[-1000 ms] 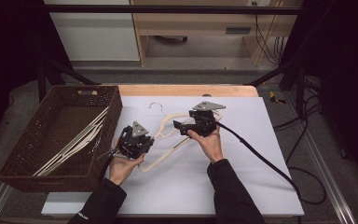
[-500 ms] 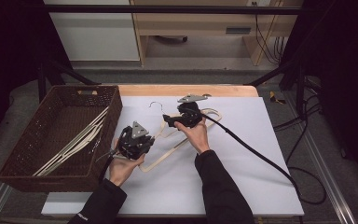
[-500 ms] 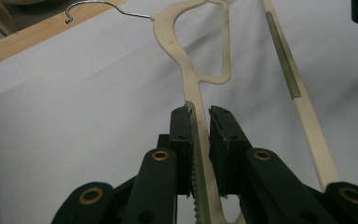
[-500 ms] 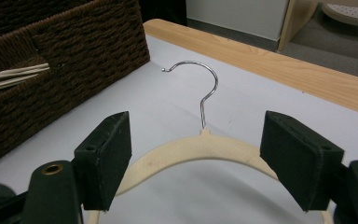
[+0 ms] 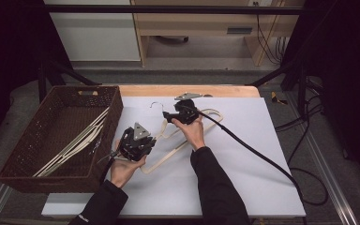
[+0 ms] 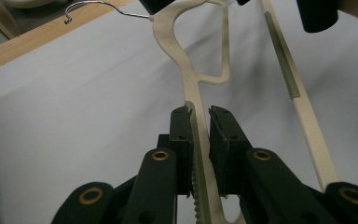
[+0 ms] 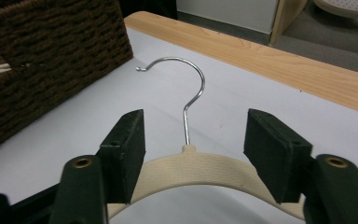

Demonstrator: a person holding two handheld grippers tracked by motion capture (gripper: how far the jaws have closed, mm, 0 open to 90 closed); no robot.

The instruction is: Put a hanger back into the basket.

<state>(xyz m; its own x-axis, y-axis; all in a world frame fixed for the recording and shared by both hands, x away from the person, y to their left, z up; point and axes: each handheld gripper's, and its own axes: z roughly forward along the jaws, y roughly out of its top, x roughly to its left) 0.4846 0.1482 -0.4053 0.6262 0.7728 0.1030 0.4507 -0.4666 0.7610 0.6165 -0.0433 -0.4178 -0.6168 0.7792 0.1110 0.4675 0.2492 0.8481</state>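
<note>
A cream wooden hanger (image 5: 168, 158) with a metal hook (image 5: 155, 104) lies on the white table top (image 5: 243, 154). My left gripper (image 5: 150, 140) is shut on one arm of the hanger (image 6: 172, 42), and its pads (image 6: 182, 126) clamp the ribbed edge. My right gripper (image 5: 167, 117) sits at the hanger's neck. There its jaws have just been closing and now straddle the curved top (image 7: 200, 168) below the hook (image 7: 193, 88), with gaps left on both sides.
A dark wicker basket (image 5: 9, 164) stands at the table's left with several pale hangers (image 5: 75, 143) inside; its wall (image 7: 51, 42) is near the hook. A wooden edge (image 5: 183, 90) runs along the far side. A black cable (image 5: 262, 157) trails right.
My right gripper has moved left across the table to the hanger's neck, and its jaws have narrowed. The left gripper has kept its grip and its place.
</note>
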